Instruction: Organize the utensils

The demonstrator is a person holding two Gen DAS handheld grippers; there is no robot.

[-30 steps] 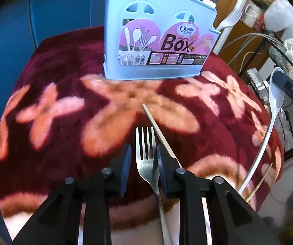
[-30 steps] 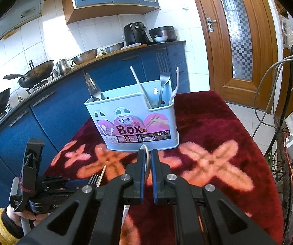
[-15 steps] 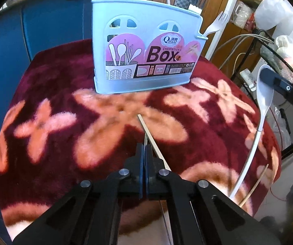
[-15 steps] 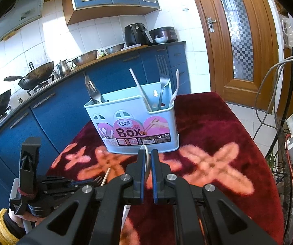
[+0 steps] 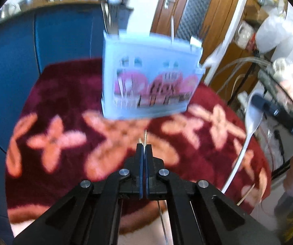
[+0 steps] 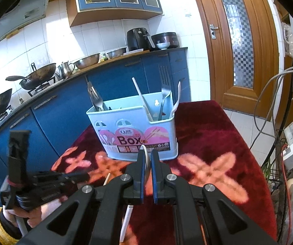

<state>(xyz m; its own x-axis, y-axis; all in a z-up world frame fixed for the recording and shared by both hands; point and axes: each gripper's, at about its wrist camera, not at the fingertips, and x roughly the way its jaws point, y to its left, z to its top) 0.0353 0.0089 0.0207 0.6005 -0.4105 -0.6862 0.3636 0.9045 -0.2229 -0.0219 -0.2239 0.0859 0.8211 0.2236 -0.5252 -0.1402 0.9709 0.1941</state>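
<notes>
A light blue utensil box stands on the red flowered cloth, ahead of both grippers. My left gripper is shut on a metal fork. The fork shows edge-on above the pads, and its handle runs down beneath them. This view is blurred. My right gripper is shut on a white spoon, whose handle hangs below the jaws. That spoon also shows at the right of the left wrist view. The box holds several forks and white utensils. The left gripper sits low at the left.
A wooden chopstick lies on the cloth near the left gripper, and another chopstick lies by the cloth's right edge. Blue kitchen cabinets stand behind. Cables and a wire rack crowd the right side.
The left gripper closed on the fork that lay between its jaws and rose with it, tilting up toward the box. The right gripper stayed still with the spoon.
</notes>
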